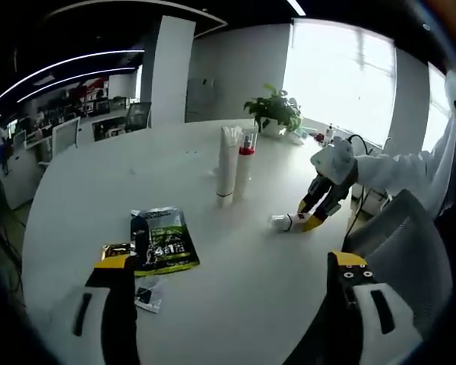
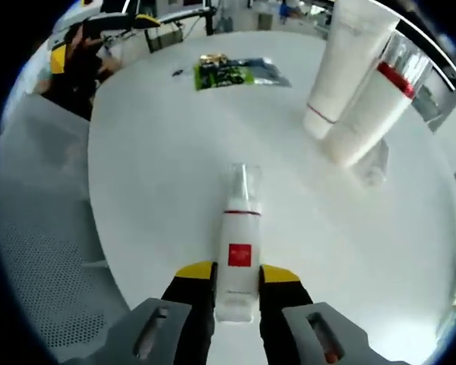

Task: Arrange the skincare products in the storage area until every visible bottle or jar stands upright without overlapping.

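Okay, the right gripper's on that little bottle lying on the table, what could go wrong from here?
The right gripper grips the lying small bottle near its base, so it may swing or slip when tipped upright. The white tube and red-banded bottle stand close together; setting it down nearby could topple them. The left gripper is open by the green sachet.

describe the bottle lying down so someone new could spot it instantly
On the round white table, look past the two upright containers toward the right tool. The small white bottle lies flat between its jaws, with a red square label and clear cap; its neighbours stand upright.
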Available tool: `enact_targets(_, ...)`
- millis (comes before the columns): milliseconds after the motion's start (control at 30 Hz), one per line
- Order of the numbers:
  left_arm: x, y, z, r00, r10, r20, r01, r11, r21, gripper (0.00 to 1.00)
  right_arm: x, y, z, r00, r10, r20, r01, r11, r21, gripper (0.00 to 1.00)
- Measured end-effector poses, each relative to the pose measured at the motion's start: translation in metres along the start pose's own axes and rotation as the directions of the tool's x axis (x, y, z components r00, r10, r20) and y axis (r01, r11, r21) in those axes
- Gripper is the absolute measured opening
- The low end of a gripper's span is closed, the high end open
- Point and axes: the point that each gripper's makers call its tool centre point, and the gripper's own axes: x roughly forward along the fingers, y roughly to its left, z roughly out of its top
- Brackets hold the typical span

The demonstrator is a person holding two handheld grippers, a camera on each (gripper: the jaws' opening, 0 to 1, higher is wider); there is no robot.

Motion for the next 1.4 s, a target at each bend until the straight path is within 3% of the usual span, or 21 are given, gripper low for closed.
enact_targets(200, 0.004, -0.008, 0.008, 1.0, -0.027, 0.002, 0.027, 1.0, 0.008, 0.99, 0.0, 0.0, 0.0, 1.0, -0.004, 0.014, 0.003, 1.0, 0.021, 0.12)
enact_targets(333, 0.008, -0.015, 0.016, 0.999, -0.045, 0.029, 0.046, 0.999, -0.024, 0.99, 0.0, -0.004, 0.006, 0.996, -0.016, 0.089, 0.003, 0.989, 0.146, 0.11)
enact_targets(400, 0.011, -0.019, 0.017, 0.998, -0.054, 0.023, 0.055, 0.998, -0.04, 0.99, -0.001, -0.01, 0.006, 0.992, -0.044, 0.119, 0.025, 0.988, 0.155, 0.11)
enact_targets(500, 0.016, -0.024, 0.021, 0.997, -0.066, 0.043, 0.069, 0.993, -0.093, 0.99, -0.007, -0.009, 0.015, 0.977, -0.051, 0.208, -0.002, 0.97, 0.244, 0.11)
enact_targets(600, 0.021, -0.03, 0.031, 0.993, -0.08, 0.09, 0.092, 0.985, -0.144, 0.96, -0.017, -0.008, 0.025, 0.949, -0.038, 0.313, -0.083, 0.929, 0.362, 0.11)
enact_targets(667, 0.027, -0.033, 0.039, 0.987, -0.088, 0.133, 0.116, 0.968, -0.221, 0.91, -0.025, -0.008, 0.029, 0.933, -0.051, 0.357, -0.102, 0.913, 0.396, 0.11)
enact_targets(700, 0.029, -0.037, 0.04, 0.985, -0.11, 0.134, 0.138, 0.965, -0.224, 0.9, -0.028, -0.009, 0.033, 0.922, -0.065, 0.382, -0.1, 0.912, 0.399, 0.11)
enact_targets(733, 0.033, -0.039, 0.043, 0.984, -0.111, 0.143, 0.144, 0.957, -0.252, 0.89, -0.031, -0.007, 0.033, 0.92, -0.067, 0.386, -0.106, 0.906, 0.411, 0.11)
enact_targets(800, 0.042, -0.046, 0.047, 0.979, -0.133, 0.154, 0.172, 0.943, -0.285, 0.84, -0.039, -0.005, 0.042, 0.898, -0.087, 0.431, -0.106, 0.908, 0.404, 0.11)
enact_targets(833, 0.044, -0.046, 0.048, 0.979, -0.132, 0.155, 0.174, 0.939, -0.296, 0.82, -0.041, -0.002, 0.043, 0.898, -0.088, 0.431, -0.108, 0.906, 0.409, 0.11)
enact_targets(1000, 0.071, -0.055, 0.057, 0.972, -0.152, 0.178, 0.211, 0.899, -0.383, 0.67, -0.054, -0.006, 0.061, 0.857, -0.157, 0.492, -0.054, 0.92, 0.387, 0.11)
enact_targets(1067, 0.083, -0.062, 0.059, 0.967, -0.172, 0.187, 0.235, 0.883, -0.406, 0.64, -0.057, -0.007, 0.065, 0.854, -0.173, 0.491, -0.015, 0.935, 0.355, 0.11)
enact_targets(1167, 0.099, -0.075, 0.065, 0.956, -0.201, 0.215, 0.282, 0.835, -0.472, 0.56, -0.06, -0.004, 0.07, 0.845, -0.173, 0.507, -0.011, 0.941, 0.339, 0.11)
enact_targets(1333, 0.12, -0.085, 0.066, 0.952, -0.201, 0.233, 0.298, 0.79, -0.535, 0.5, -0.07, -0.007, 0.08, 0.821, -0.198, 0.536, 0.018, 0.946, 0.323, 0.11)
enact_targets(1400, 0.124, -0.093, 0.068, 0.946, -0.224, 0.235, 0.319, 0.775, -0.545, 0.44, -0.072, -0.008, 0.082, 0.82, -0.201, 0.536, 0.029, 0.95, 0.312, 0.11)
